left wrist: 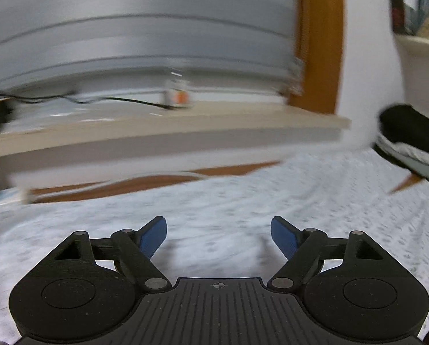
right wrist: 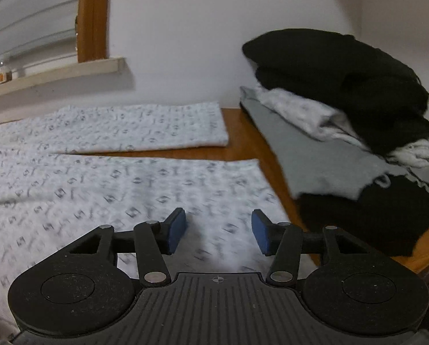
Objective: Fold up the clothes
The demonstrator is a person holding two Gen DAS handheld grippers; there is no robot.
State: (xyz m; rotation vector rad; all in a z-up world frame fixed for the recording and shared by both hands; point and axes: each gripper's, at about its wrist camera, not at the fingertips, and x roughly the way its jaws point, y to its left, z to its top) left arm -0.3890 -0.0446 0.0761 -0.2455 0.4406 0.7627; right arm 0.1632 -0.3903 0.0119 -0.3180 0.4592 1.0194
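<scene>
So both tongs are empty, left gripper (left wrist: 218,237) wide, right gripper (right wrist: 218,233) narrower, over the patterned garment (right wrist: 128,184), its long axis running 3 to 9 o'clock

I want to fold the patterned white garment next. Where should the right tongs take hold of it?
Probably at the near right corner of the patterned white garment, where its hem meets the bare wooden table. It lies flat, so only an edge offers a pinch. Come in low from the right, from the clothes pile side; the right tongs are open above it.
</scene>
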